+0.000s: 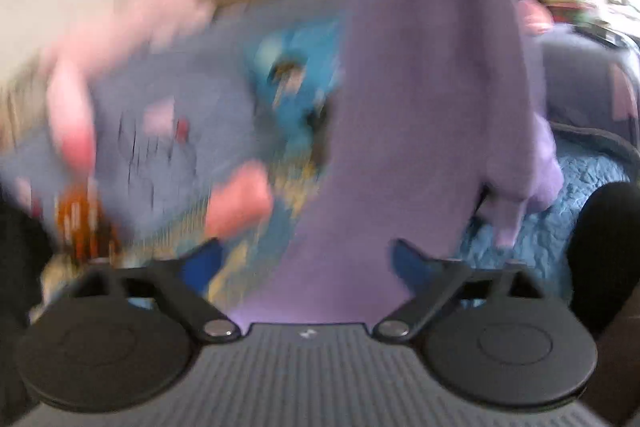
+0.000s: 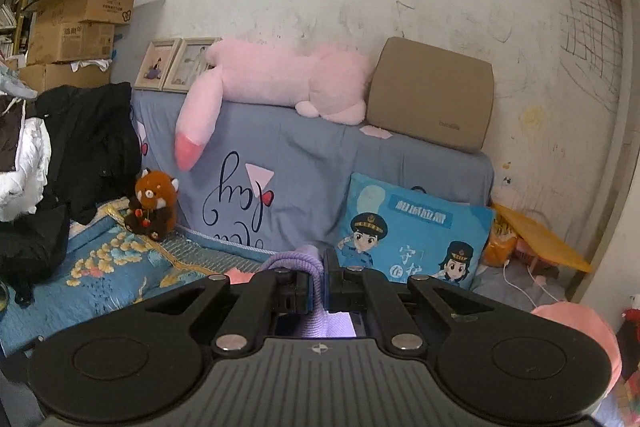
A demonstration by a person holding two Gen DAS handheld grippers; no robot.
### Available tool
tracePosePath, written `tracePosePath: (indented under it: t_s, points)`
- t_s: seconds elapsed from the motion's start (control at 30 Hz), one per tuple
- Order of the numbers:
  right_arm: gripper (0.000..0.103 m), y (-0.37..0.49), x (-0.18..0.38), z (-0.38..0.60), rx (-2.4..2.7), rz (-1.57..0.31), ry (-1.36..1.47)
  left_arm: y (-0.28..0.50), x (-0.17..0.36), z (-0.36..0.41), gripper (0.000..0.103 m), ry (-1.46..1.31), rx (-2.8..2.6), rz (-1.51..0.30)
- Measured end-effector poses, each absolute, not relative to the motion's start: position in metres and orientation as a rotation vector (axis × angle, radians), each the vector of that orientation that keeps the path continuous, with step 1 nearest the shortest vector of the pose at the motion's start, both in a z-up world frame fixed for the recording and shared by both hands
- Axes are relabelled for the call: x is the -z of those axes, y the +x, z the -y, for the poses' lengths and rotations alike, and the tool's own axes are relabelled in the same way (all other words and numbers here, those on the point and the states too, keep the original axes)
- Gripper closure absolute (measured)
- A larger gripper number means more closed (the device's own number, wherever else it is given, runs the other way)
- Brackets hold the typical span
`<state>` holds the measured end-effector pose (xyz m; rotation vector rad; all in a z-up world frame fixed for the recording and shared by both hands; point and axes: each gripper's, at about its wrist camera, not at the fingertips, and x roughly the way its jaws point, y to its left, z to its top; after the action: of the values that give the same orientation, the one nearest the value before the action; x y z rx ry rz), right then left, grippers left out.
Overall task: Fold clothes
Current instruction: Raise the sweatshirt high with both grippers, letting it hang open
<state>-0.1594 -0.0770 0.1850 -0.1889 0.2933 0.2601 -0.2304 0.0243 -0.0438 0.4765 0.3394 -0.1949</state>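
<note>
A lilac knitted garment [image 1: 432, 99] hangs in the air in the left wrist view, which is blurred by motion. It drapes down between the spread fingers of my left gripper [image 1: 308, 259], whose blue-tipped jaws stand wide open beside the cloth. My right gripper [image 2: 319, 281] is shut on a ribbed edge of the lilac garment [image 2: 298, 259], which loops over the fingertips and runs down between the jaws, held up above the bed.
A blue quilted bedspread [image 2: 108, 267] covers the bed. Against the wall stand a pink plush [image 2: 280, 79], a tan cushion [image 2: 432, 95], a blue cartoon pillow [image 2: 416, 235] and a brown plush [image 2: 154, 203]. Dark clothes [image 2: 88, 147] and cardboard boxes [image 2: 76, 27] pile at left.
</note>
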Motion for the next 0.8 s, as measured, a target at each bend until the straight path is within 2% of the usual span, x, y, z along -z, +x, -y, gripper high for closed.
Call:
tracePosePath:
  t_s: [0.1,0.37,0.53,0.6,0.67,0.7,0.8]
  points:
    - [0.099,-0.161,-0.186,0.081,-0.256,-0.297,-0.167,-0.225,0.065,0.020,0.004,0.625,0.254,-0.271]
    - [0.098,-0.161,-0.187,0.086,-0.254,-0.305,-0.145,-0.196,0.136,0.109,0.004,0.822,0.259,-0.259]
    - [0.098,-0.161,-0.189,0.089,-0.252,-0.308,-0.141,-0.149,0.168,0.128,0.007,0.853,0.179,-0.293]
    - [0.098,-0.161,-0.189,0.090,-0.251,-0.310,-0.139,-0.131,0.165,0.127,0.027,0.768,0.132,-0.339]
    - [0.098,-0.161,-0.190,0.092,-0.250,-0.311,-0.138,-0.113,0.153,0.116,0.082,0.634,0.104,-0.421]
    - [0.098,-0.161,-0.190,0.092,-0.250,-0.312,-0.137,-0.105,0.147,0.109,0.089,0.566,0.099,-0.458]
    - [0.098,-0.161,-0.189,0.096,-0.239,-0.311,-0.130,-0.090,0.135,0.088,0.094,0.412,0.109,-0.517]
